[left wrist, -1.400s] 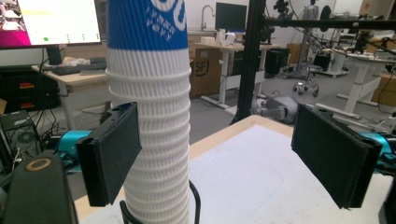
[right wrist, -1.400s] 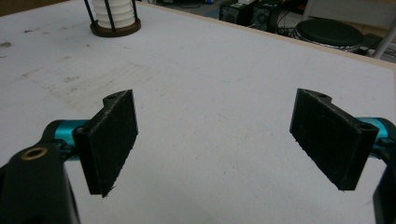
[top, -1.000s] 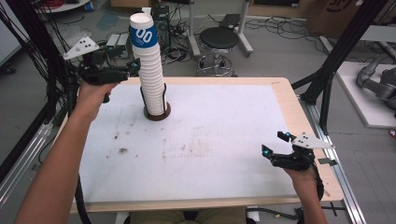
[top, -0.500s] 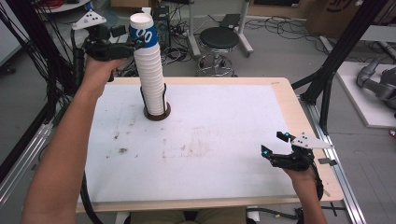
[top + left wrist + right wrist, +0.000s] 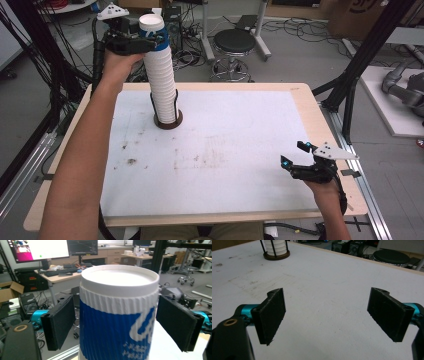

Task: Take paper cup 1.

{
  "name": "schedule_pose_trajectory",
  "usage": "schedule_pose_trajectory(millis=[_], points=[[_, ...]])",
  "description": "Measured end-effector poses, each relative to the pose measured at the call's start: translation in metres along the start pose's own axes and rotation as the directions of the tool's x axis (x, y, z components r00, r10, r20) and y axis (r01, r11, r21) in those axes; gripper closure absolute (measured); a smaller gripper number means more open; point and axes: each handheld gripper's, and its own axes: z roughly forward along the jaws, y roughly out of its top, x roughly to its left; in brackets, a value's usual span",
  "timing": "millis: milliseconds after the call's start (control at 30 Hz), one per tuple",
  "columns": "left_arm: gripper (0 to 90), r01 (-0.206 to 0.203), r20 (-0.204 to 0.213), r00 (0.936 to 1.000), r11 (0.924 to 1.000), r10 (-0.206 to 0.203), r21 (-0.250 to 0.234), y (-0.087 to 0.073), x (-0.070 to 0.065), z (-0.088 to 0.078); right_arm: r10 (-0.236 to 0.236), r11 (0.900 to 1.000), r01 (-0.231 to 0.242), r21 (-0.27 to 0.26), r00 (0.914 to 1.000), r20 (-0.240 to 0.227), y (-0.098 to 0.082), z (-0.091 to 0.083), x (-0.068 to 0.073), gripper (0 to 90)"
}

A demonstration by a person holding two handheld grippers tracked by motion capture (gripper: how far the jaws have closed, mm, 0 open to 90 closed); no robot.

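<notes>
The top cup (image 5: 119, 312) of a tall stack (image 5: 161, 80) is straddled by the left gripper (image 5: 131, 44), jaws apart; closing comes next. The right gripper (image 5: 300, 162) is held open.

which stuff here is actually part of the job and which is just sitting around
In the job:
- top cup, blue and white, between the open jaws of the left gripper
- cup stack
- stack holder, round base with black rods

Lying about:
- right gripper, open, low over the table, holding nothing
- stool on the floor behind
- monitors and desks in the background
</notes>
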Motion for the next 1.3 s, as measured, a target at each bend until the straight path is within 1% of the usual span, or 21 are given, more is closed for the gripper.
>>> schedule_pose_trajectory(millis=[67, 100, 167, 233, 400, 533, 567, 667, 933, 1067, 1133, 1300], points=[[17.5, 0.003, 0.002, 1.0000, 1.0000, -0.003, -0.005, 0.000, 0.000, 0.001, 0.004, 1.000, -0.004, -0.002, 1.0000, 0.000, -0.001, 0.000, -0.001, 15.4], [20.0, 0.001, 0.005, 1.0000, 1.0000, -0.001, -0.007, 0.000, 0.001, 0.000, 0.007, 1.000, -0.007, -0.001, 1.0000, 0.000, -0.001, 0.000, -0.001, 15.4], [24.7, 0.015, 0.018, 0.9997, 0.9995, -0.015, -0.029, 0.001, 0.002, -0.001, 0.006, 1.000, -0.006, 0.001, 1.0000, -0.003, -0.001, 0.001, -0.002, 15.4], [25.2, 0.021, 0.022, 0.9995, 0.9992, -0.021, -0.034, 0.001, 0.003, -0.001, 0.007, 1.000, -0.007, 0.001, 1.0000, -0.006, -0.001, 0.002, -0.002, 15.4], [26.0, 0.013, 0.030, 0.9995, 0.9992, -0.012, -0.037, 0.002, 0.004, -0.001, 0.010, 1.000, -0.010, 0.003, 0.9999, -0.005, -0.001, 0.003, -0.003, 15.4], [26.5, 0.018, 0.032, 0.9994, 0.9989, -0.016, -0.044, 0.002, 0.004, -0.003, 0.005, 1.000, -0.005, 0.007, 1.0000, -0.007, -0.002, 0.003, -0.003, 15.4], [26.6, 0.016, 0.033, 0.9994, 0.9988, -0.014, -0.046, 0.003, 0.004, -0.004, 0.010, 1.000, -0.010, 0.010, 0.9999, -0.008, -0.002, 0.004, -0.003, 15.5], [27.0, 0.014, 0.034, 0.9994, 0.9980, -0.012, -0.061, 0.004, 0.004, -0.006, 0.003, 1.000, -0.003, 0.015, 0.9999, -0.010, -0.001, 0.004, -0.001, 15.4], [27.5, 0.008, 0.030, 0.9995, 0.9940, -0.005, -0.109, 0.021, 0.000, -0.016, 0.001, 1.000, -0.001, 0.016, 1.0000, -0.007, -0.002, 0.003, 0.000, 15.5], [27.7, 0.012, 0.031, 0.9995, 0.9903, -0.008, -0.138, 0.031, -0.001, -0.023, 0.003, 1.000, -0.003, 0.010, 1.0000, -0.006, -0.001, 0.002, 0.000, 15.5], [27.7, 0.022, 0.034, 0.9993, 0.9884, -0.017, -0.150, 0.035, 0.000, -0.027, -0.001, 1.000, 0.001, 0.009, 1.0000, -0.007, -0.001, 0.002, 0.000, 15.4], [28.0, 0.028, 0.035, 0.9991, 0.9849, -0.022, -0.171, 0.044, 0.002, -0.037, 0.001, 1.000, -0.001, 0.012, 1.0000, -0.010, -0.001, 0.002, 0.001, 15.4]])
